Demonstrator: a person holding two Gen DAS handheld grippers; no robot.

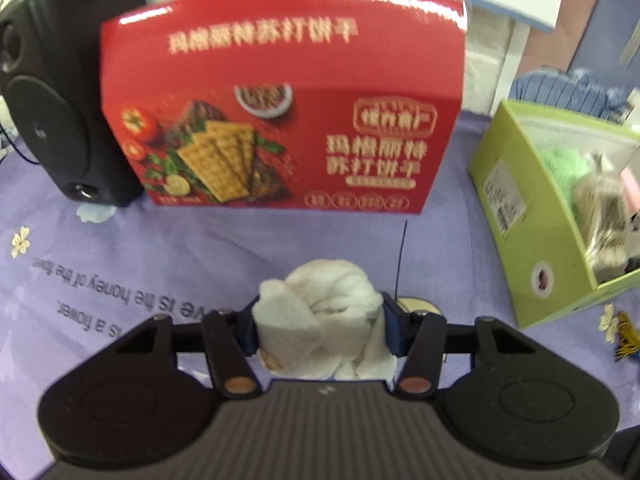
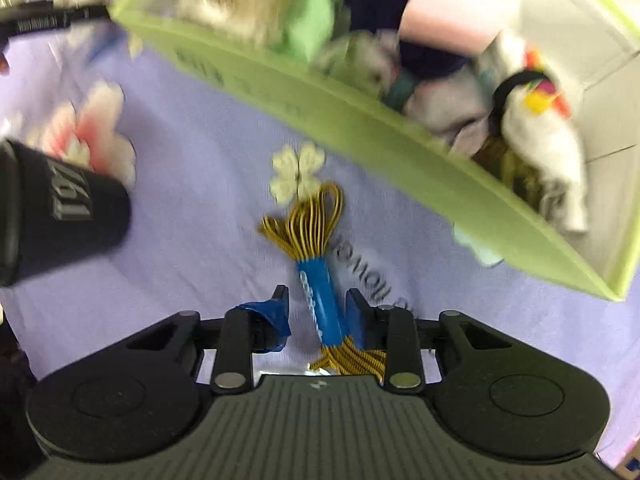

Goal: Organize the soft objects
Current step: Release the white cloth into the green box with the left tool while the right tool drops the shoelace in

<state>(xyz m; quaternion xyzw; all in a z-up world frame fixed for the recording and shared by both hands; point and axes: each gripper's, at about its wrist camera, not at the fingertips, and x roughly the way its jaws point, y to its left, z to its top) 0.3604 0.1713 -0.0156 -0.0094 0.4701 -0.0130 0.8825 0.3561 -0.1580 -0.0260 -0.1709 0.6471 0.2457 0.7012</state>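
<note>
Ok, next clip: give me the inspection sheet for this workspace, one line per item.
Surface: lilac tablecloth with printed flowers and lettering.
Job's things: white cloth in the left gripper; bundle of gold elastic bands with a blue wrapper lying on the tablecloth; green box already holding soft items, including a white plush toy.
Clutter: red cracker box, black speaker, black cup.
Grippers: left gripper shut on the white cloth; right gripper open, its fingers either side of the blue wrapper.
Cables: thin black wire beyond the left gripper.
Surroundings: papers and blue fabric behind; blurred.
</note>
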